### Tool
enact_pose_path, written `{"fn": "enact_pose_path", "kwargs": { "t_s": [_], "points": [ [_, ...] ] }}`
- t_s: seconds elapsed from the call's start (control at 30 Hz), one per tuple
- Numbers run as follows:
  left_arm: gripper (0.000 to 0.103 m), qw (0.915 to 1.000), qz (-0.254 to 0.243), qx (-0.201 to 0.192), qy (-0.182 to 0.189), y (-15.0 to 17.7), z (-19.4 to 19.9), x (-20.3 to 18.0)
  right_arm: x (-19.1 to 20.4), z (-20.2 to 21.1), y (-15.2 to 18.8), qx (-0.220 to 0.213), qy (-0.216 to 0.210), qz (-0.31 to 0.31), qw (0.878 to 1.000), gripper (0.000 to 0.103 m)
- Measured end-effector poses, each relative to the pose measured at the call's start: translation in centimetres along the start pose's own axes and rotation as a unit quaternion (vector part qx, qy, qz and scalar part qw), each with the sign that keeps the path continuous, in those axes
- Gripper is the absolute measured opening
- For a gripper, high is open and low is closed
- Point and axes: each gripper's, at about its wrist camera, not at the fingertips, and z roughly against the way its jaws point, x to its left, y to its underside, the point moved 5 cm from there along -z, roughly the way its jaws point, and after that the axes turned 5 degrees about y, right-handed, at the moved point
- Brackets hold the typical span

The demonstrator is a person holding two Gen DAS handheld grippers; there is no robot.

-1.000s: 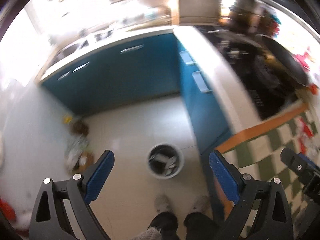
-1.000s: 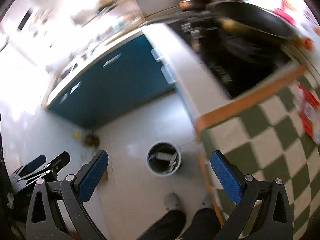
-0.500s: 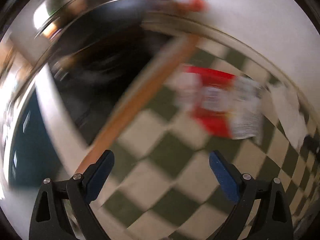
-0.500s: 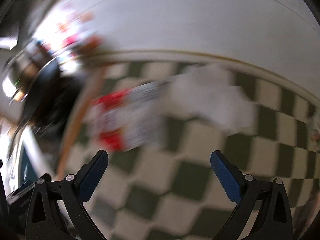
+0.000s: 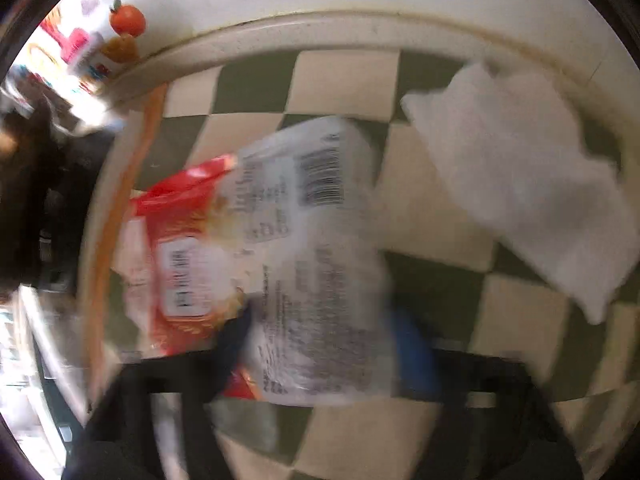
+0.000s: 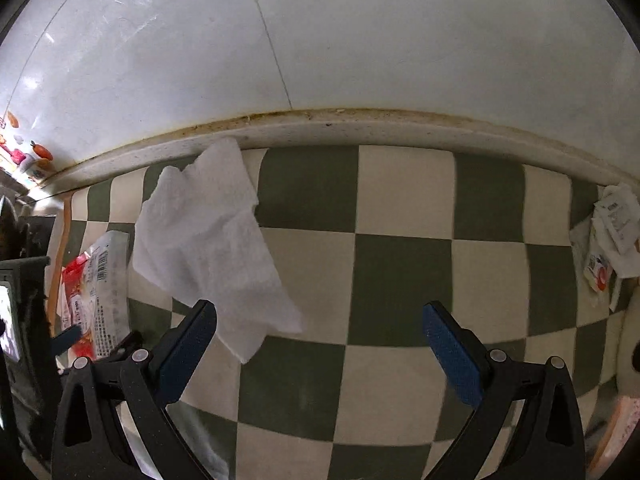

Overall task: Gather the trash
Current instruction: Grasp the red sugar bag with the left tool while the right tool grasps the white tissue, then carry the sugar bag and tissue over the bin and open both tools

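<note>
L gripper (image 5: 324,344), lower centre of blurred left view: jaws just been closing, red-white wrapper (image 5: 280,240) between pads, contact unclear. R gripper (image 6: 320,340) spread wide, empty. White tissue (image 6: 208,240) left-centre on checkered mat (image 6: 400,280), touching R's left finger.

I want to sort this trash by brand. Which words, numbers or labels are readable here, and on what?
None can be read.
Red and white wrapper: barcode and print, too blurred.
Crumpled papers: print too small.
White paper towel: no text.
</note>
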Motion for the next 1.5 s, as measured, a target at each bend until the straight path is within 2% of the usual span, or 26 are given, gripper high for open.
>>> {"fn": "enact_pose_path", "kwargs": {
  "t_s": [0.03, 0.1, 0.23, 0.37, 0.4, 0.43, 0.5, 0.53, 0.7, 0.8, 0.9, 1.0, 1.1, 1.17, 1.27, 1.33, 1.43, 1.5],
  "points": [
    [0.027, 1.0000, 0.002, 0.004, -0.002, -0.2, 0.0, 0.4, 0.3, -0.2, -0.1, 0.000, -0.008, 0.002, 1.000, 0.103],
    [0.021, 1.0000, 0.004, 0.003, 0.000, -0.4, 0.2, 1.1, 1.3, -0.5, -0.5, -0.001, -0.024, 0.007, 1.000, 0.103],
    [0.020, 0.9993, 0.029, -0.022, -0.007, -0.5, 2.2, 3.1, 4.5, -1.7, -1.4, -0.001, -0.042, 0.024, 0.999, 0.103],
    [0.019, 0.9967, 0.057, -0.055, -0.019, -0.4, 5.5, 5.4, 7.9, -4.6, -1.3, 0.023, -0.016, 0.060, 0.998, 0.102],
    [0.018, 0.9958, 0.062, -0.063, -0.025, -0.3, 6.3, 6.0, 8.5, -5.1, -1.2, 0.022, -0.008, 0.068, 0.997, 0.092],
    [0.018, 0.9948, 0.066, -0.071, -0.030, -0.2, 7.2, 6.6, 9.1, -5.4, -1.1, 0.016, 0.003, 0.074, 0.997, 0.058],
    [0.018, 0.9929, 0.076, -0.084, -0.038, 0.5, 8.8, 7.8, 10.2, -5.2, -0.8, -0.004, 0.010, 0.082, 0.997, 0.020],
    [0.018, 0.9922, 0.078, -0.088, -0.040, 1.3, 9.6, 7.8, 10.9, -4.7, -0.4, -0.016, 0.010, 0.089, 0.996, 0.005],
    [0.018, 0.9876, 0.101, -0.115, -0.035, 3.8, 12.8, 10.6, 13.8, -0.5, 1.6, -0.041, -0.040, 0.105, 0.993, 0.003],
    [0.018, 0.9832, 0.124, -0.133, -0.022, 6.9, 14.7, 13.6, 16.1, 3.8, 4.2, -0.045, -0.099, 0.121, 0.987, 0.003],
    [0.018, 0.9775, 0.155, -0.142, -0.009, 11.7, 16.9, 16.3, 19.5, 7.1, 7.7, -0.028, -0.156, 0.140, 0.977, 0.003],
    [0.018, 0.9710, 0.190, -0.144, -0.017, 17.3, 18.2, 20.0, 23.0, 10.0, 12.7, -0.002, -0.197, 0.171, 0.965, 0.003],
    [0.018, 0.9586, 0.252, -0.132, -0.014, 24.7, 18.7, 24.7, 26.6, 11.9, 18.9, 0.044, -0.236, 0.211, 0.948, 0.003],
    [0.018, 0.9497, 0.289, -0.119, -0.014, 29.1, 18.4, 27.2, 30.3, 12.5, 24.0, 0.075, -0.254, 0.253, 0.930, 0.003],
    [0.018, 0.9285, 0.359, -0.096, 0.001, 35.8, 16.7, 31.7, 35.1, 12.7, 31.4, 0.120, -0.273, 0.303, 0.905, 0.003],
    [0.018, 0.9072, 0.409, -0.090, 0.034, 40.4, 15.1, 34.4, 38.2, 12.4, 36.5, 0.145, -0.280, 0.335, 0.888, 0.003],
    [0.018, 0.8707, 0.478, -0.081, 0.083, 46.7, 10.9, 38.7, 41.3, 11.7, 42.8, 0.169, -0.284, 0.369, 0.869, 0.003],
    [0.018, 0.8473, 0.515, -0.075, 0.108, 50.4, 7.7, 40.9, 43.9, 9.5, 46.8, 0.180, -0.282, 0.388, 0.859, 0.003]
  ]
}}
